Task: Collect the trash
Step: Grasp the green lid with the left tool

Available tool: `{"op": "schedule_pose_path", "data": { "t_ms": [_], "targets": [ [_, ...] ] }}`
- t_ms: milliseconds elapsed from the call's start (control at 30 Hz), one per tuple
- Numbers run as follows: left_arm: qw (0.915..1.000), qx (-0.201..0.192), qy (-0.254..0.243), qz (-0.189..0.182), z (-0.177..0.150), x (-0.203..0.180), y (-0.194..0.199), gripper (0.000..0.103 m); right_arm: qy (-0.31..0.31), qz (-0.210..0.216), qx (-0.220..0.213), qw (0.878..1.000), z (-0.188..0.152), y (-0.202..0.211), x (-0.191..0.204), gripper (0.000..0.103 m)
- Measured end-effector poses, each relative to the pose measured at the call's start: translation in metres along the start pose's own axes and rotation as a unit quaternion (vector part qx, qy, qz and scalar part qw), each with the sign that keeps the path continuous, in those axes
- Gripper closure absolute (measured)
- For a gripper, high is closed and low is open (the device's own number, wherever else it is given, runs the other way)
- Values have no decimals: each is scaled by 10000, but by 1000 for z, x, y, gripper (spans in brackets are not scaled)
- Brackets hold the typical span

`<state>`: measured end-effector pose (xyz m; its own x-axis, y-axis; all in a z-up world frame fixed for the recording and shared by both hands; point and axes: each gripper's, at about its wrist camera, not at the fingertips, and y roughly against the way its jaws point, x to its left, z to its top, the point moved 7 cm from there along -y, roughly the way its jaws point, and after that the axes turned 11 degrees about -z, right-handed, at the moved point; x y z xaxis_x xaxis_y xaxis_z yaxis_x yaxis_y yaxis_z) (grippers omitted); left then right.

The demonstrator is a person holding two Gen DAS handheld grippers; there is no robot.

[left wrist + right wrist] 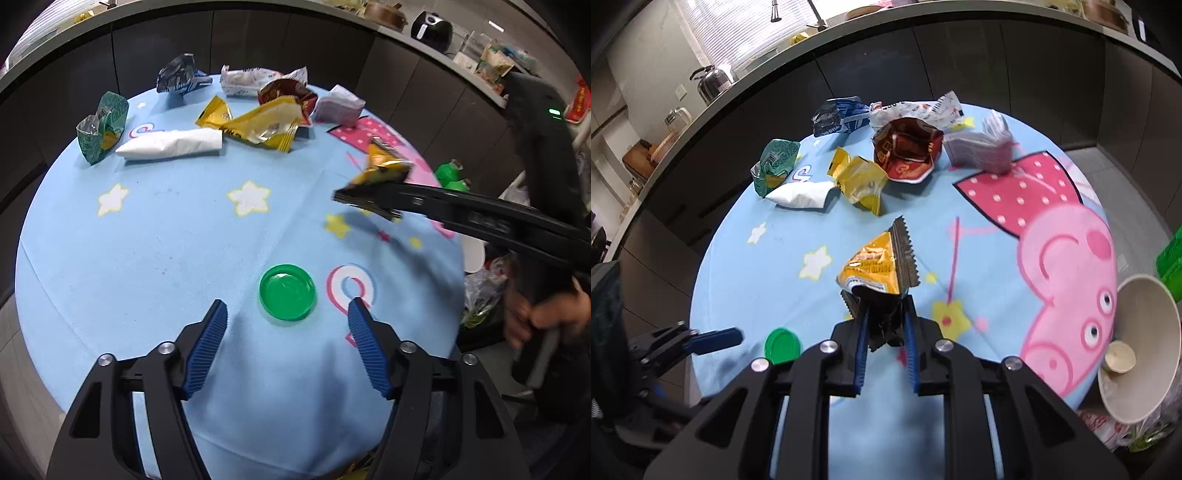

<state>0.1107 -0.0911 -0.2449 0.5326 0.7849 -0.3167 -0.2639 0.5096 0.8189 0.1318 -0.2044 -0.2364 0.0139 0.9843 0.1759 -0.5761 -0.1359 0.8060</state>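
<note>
Above the blue tablecloth (155, 258), my right gripper (886, 325) pinches a yellow snack wrapper (875, 269). My left gripper (288, 317) is spread, straddling the green lid (287, 296) without touching it.

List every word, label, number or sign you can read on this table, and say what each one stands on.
No text reads with certainty.
On the yellow packet in the right claw: dark print, too blurred.
On the green wrapper: fine print, too small.
On the blue wrapper: white lettering, unreadable.
On the white wrapper: small print, unreadable.
On the red bag: gold markings, illegible.
On the green lid: no text.
</note>
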Motion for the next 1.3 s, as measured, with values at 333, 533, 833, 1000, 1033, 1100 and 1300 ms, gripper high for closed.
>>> {"op": "schedule_pose_path", "data": {
  "t_ms": [333, 533, 833, 1000, 1033, 1100, 1300],
  "targets": [
    [9980, 160, -184, 581, 6, 4, -18, 52, -271, 52, -23, 9996, -12, 12, -17, 82],
    [9960, 110, -295, 834, 4, 5, -18, 68, -292, 154, -77, 9994, -14, 18, -15, 82],
    [9963, 39, -198, 839, 11, -3, -9, 69, -337, 281, -233, 9988, -13, 33, -14, 82],
    [9960, -169, -314, 823, 28, -19, 1, 69, -394, 270, -359, 9982, -12, 46, -23, 82],
    [9960, -202, -344, 804, 31, -23, 3, 69, -412, 262, -388, 9981, -12, 49, -25, 82],
    [9960, -252, -400, 761, 37, -31, 6, 69, -452, 249, -447, 9977, -12, 55, -30, 82],
    [9969, -329, -542, 463, 56, -64, 7, 69, -564, 44, -616, 9965, -16, 75, -54, 82]
  ]
}}
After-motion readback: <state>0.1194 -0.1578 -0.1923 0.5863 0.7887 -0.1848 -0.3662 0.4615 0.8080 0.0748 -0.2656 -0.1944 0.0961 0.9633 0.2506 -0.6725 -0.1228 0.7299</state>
